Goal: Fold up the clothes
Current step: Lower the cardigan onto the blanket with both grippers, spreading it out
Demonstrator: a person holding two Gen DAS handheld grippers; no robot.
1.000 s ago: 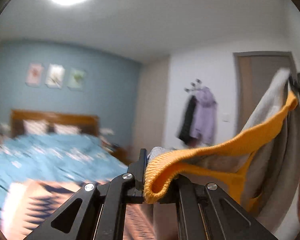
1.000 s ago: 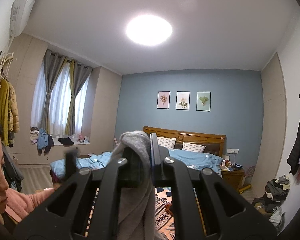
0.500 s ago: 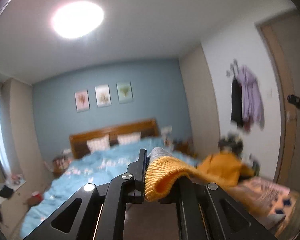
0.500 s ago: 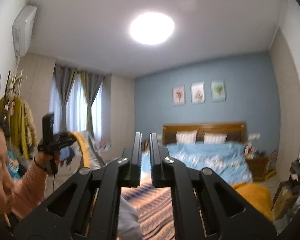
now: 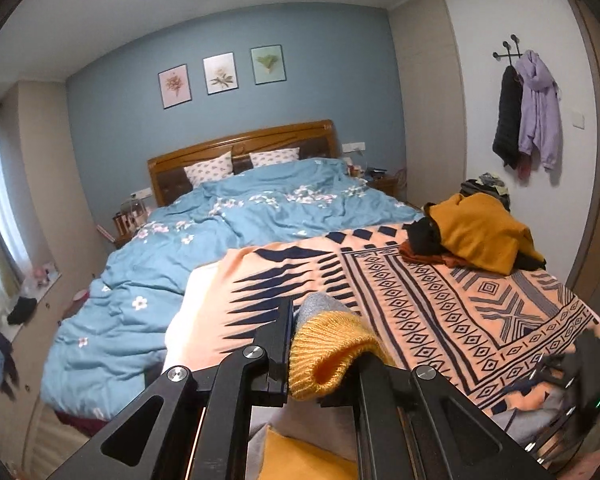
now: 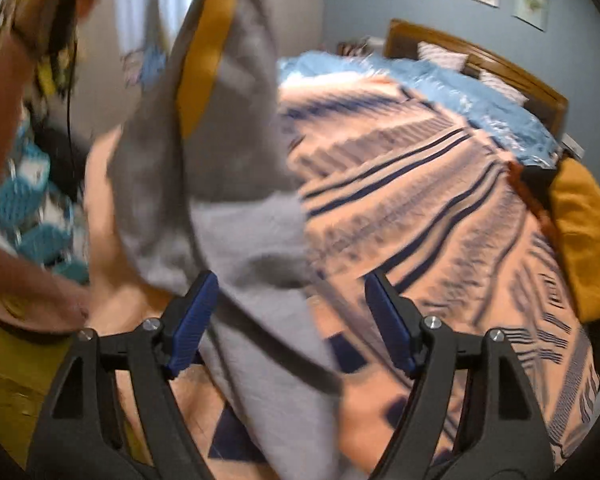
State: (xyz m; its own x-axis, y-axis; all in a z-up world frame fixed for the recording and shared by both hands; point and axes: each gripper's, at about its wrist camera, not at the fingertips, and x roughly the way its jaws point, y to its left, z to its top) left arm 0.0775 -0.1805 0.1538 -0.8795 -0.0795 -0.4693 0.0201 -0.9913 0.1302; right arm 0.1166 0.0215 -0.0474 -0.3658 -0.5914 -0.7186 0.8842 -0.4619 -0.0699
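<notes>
A grey garment with a mustard-yellow knit hem [image 5: 332, 356] is clamped in my left gripper [image 5: 324, 340], which is shut on it above the foot of the bed. In the right wrist view the same grey garment [image 6: 228, 128], with a yellow band, hangs blurred from the upper left and drapes down between the fingers. My right gripper [image 6: 292, 316] stands wide open, its blue pads [image 6: 196, 312] clear of the cloth. In the left wrist view the right gripper [image 5: 584, 376] is a dark blur at the lower right.
An orange blanket with dark geometric patterns [image 5: 440, 292] covers the near end of the bed, with a blue floral duvet [image 5: 220, 240] behind it. A pile of mustard and dark clothes [image 5: 476, 232] lies at the blanket's right edge. A person's pink sleeve [image 6: 20, 280] is at the left.
My right gripper let go of the grey cloth and has opened wide. Both views have swung down from the ceiling toward the bed. The left gripper kept its hold.
</notes>
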